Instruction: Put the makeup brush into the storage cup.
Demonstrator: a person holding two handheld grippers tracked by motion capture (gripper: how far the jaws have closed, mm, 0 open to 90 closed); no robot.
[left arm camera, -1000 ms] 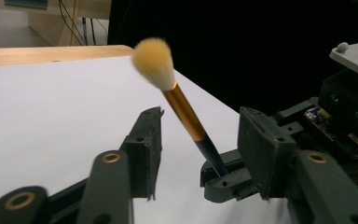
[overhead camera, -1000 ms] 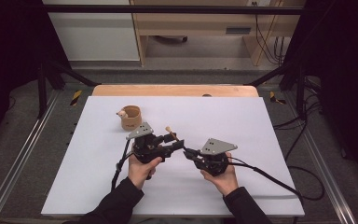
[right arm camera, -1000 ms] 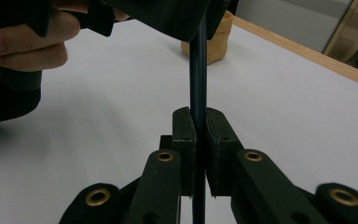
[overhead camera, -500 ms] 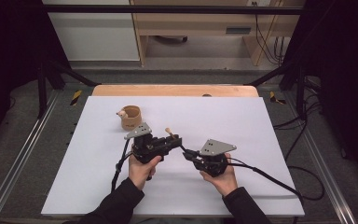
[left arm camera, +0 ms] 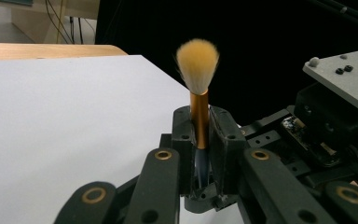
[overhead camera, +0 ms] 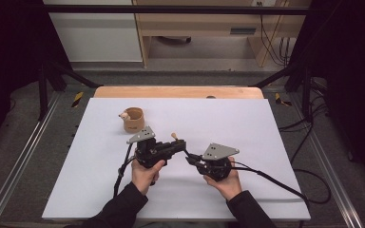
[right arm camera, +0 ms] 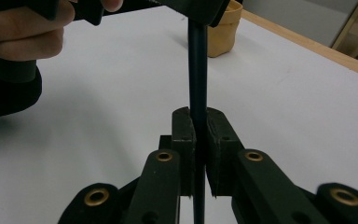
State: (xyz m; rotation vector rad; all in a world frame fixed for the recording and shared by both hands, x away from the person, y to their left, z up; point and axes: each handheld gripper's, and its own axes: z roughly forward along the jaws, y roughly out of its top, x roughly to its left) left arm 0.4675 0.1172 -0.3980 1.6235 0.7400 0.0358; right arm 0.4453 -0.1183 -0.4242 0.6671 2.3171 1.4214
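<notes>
A makeup brush [left arm camera: 199,109] with tan bristles, a gold ferrule and a dark handle [right arm camera: 197,70] is held between both grippers above the white table. My left gripper [left arm camera: 199,135] is shut on it just below the ferrule, bristles pointing up past the jaws. My right gripper [right arm camera: 198,135] is shut on the dark handle lower down. In the high view the left gripper [overhead camera: 178,142] and right gripper [overhead camera: 190,158] meet near the table's middle, with the brush tip [overhead camera: 174,136] above them.
A tan cup [overhead camera: 134,119] with a small pale object at its rim stands at the back left, and shows as the tan cup [right arm camera: 223,28] in the right gripper view. The white sheet [overhead camera: 247,123] covers the table; a wooden edge [overhead camera: 178,91] runs along the far side.
</notes>
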